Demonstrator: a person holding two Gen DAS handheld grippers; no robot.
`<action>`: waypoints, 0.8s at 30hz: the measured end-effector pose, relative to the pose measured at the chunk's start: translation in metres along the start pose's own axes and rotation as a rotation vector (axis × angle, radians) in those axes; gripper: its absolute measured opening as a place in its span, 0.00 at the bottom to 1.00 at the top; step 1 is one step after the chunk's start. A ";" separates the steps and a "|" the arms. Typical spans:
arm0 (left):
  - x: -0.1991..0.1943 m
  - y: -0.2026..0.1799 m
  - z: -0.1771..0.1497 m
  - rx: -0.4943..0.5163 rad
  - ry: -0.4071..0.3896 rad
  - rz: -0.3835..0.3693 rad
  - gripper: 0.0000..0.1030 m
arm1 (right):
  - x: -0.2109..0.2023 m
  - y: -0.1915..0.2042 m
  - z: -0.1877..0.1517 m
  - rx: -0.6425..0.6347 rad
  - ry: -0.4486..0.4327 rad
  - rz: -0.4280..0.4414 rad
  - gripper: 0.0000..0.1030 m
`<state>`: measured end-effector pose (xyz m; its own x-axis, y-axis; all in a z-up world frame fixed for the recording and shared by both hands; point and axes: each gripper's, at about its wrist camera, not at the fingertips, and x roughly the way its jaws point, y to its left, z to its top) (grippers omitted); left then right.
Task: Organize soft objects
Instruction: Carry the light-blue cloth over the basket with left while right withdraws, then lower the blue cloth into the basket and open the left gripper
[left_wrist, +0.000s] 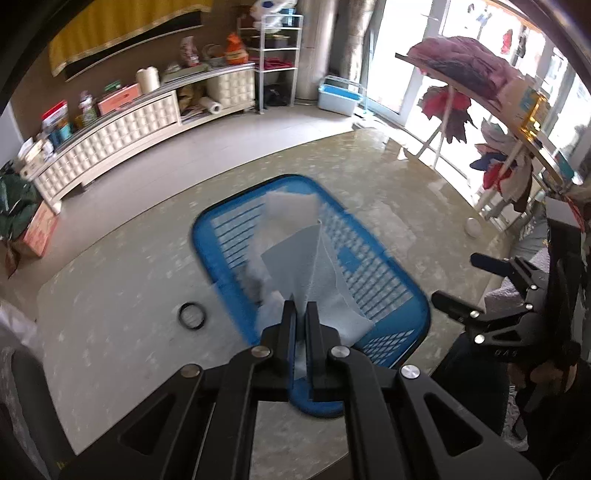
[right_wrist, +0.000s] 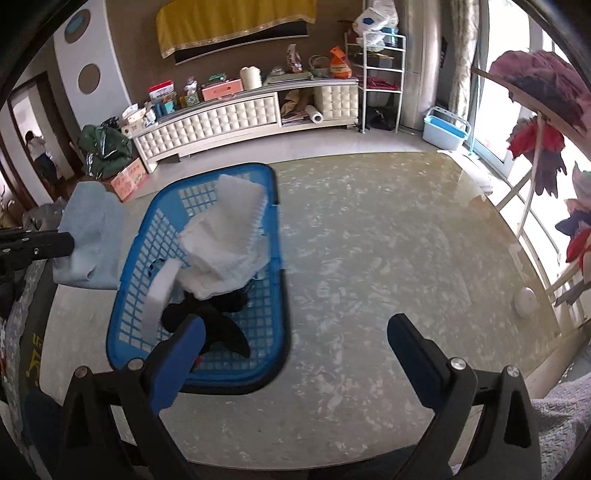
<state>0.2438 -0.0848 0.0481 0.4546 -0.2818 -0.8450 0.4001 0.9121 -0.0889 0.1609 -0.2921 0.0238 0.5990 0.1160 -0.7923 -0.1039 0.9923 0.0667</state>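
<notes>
A blue plastic basket (left_wrist: 388, 291) (right_wrist: 273, 258) sits on the beige marble table. My left gripper (left_wrist: 301, 308) is shut on a light blue cloth (left_wrist: 295, 258) and holds it above the basket; in the right wrist view the cloth (right_wrist: 90, 236) hangs from the left gripper at the basket's left side. The basket holds white towels (right_wrist: 225, 236), a white sponge block (right_wrist: 159, 291) and a black cloth (right_wrist: 221, 317). My right gripper (right_wrist: 295, 332) is open and empty, above the table just right of the basket; it also shows in the left wrist view (left_wrist: 465, 280).
A black ring (left_wrist: 192, 315) lies on the table left of the basket. A small white round object (right_wrist: 526, 301) sits near the table's right edge. A clothes rack with garments (right_wrist: 535, 81) stands at the right. A grey knitted cloth (right_wrist: 565, 417) lies at the near right.
</notes>
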 end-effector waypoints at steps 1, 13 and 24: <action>0.004 -0.005 0.003 0.009 0.003 -0.008 0.03 | 0.000 -0.004 0.000 0.009 0.001 0.001 0.96; 0.068 -0.024 0.026 0.049 0.085 -0.001 0.03 | 0.019 -0.016 0.003 0.034 0.041 0.020 0.96; 0.121 -0.007 0.019 0.066 0.176 0.042 0.03 | 0.037 -0.012 0.009 0.046 0.067 0.057 0.96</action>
<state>0.3111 -0.1305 -0.0431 0.3286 -0.1821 -0.9268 0.4375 0.8990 -0.0216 0.1913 -0.2994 -0.0007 0.5389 0.1709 -0.8248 -0.0987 0.9853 0.1396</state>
